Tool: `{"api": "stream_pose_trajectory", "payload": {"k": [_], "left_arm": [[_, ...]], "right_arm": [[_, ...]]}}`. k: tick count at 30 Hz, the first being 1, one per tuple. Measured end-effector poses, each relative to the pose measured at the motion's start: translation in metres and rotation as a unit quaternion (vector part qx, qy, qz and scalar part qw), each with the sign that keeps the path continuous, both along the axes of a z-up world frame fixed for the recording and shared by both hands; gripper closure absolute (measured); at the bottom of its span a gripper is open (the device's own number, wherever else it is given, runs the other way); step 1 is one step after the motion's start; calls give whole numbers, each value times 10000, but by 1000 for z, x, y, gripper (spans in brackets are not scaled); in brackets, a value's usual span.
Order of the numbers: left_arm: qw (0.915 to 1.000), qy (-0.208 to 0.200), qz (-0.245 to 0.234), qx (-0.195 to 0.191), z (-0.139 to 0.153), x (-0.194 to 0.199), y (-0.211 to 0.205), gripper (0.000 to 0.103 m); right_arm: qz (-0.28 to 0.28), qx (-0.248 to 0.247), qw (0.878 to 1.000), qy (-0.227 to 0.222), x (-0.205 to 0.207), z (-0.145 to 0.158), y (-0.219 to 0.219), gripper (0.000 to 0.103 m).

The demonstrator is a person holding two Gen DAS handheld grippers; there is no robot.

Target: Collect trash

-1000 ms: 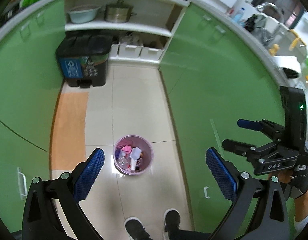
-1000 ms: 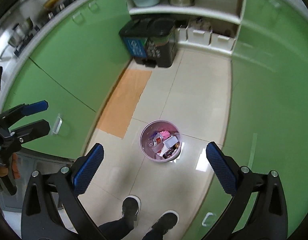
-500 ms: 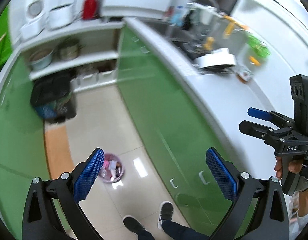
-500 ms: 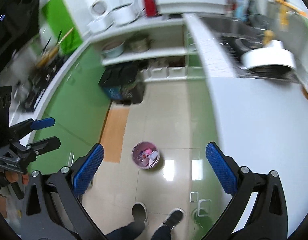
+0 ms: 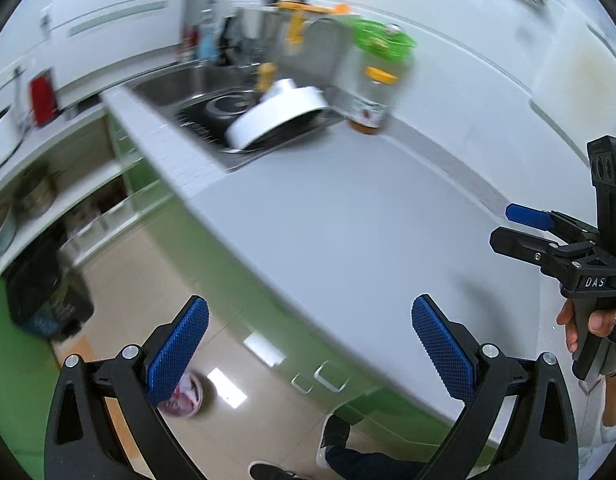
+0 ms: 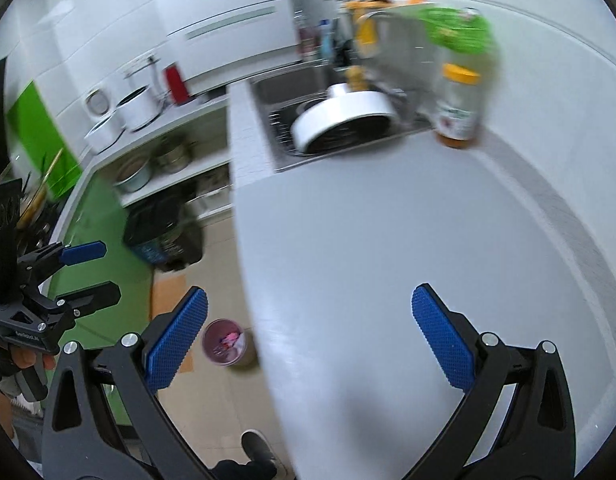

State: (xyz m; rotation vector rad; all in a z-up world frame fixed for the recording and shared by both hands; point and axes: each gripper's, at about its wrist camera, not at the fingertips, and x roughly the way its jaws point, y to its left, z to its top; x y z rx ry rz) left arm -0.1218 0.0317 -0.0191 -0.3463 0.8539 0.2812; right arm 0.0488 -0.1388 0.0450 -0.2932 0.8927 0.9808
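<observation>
Green-fronted kitchen cabinets carry a long pale grey table (image 5: 348,232) that runs away to a steel sink (image 5: 180,84) at its far end, where a round white dish (image 5: 280,114) leans in the basin. Just right of the sink, on the table's far corner, stands a clear plastic bottle with an orange cap (image 5: 374,96), blurred, with a green bag (image 5: 382,38) behind its top.

Both grippers hang over the table with jaws released and nothing between the blue pads. From the left wrist, the left gripper (image 5: 308,344) straddles the table's near edge, and the right gripper (image 5: 520,226) shows at the right edge, held in a gloved hand (image 5: 588,326), its jaws also apart. From the right wrist, the right gripper (image 6: 308,336) sits further over the grey surface, and the left gripper (image 6: 88,272) appears at the left, over the green cabinet side.

On the tiled floor (image 6: 212,400) below is the small round pink waste basket (image 6: 224,342) with scraps inside: the right wrist view shows it whole, between the left pad and the table edge, while the left wrist view shows only a sliver of it (image 5: 188,398) behind the left pad. A black pedal bin (image 6: 164,236) stands farther back. Dark shoes (image 5: 332,436) show at the bottom of both views.
</observation>
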Motion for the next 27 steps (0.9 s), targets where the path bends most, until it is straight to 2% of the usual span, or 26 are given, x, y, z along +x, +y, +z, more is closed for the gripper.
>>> {"api": "stream_pose_trajectory", "payload": {"k": [6,14,19,23,27], "left_arm": [[9988,147,-310,352,2,49,-29,6],[9965,53,-813,207,14,92,-33,6],[9929,10,-1131,374,24,108,-34,6],[9914,38,-1147,634,28,116,-32,6],[9919,135,-938,848,27,120,-27,6]], "right_arm": [[-288,-116,9995,-58,34,1,-35,3],[-652,71,9978,-118,51,12,-52,3],[-988,221,9948,-103,56,18,-60,3],[-1176,202,9928,-132,60,21,-61,3],[-1214,200,9923,-144,60,22,-59,3]]}}
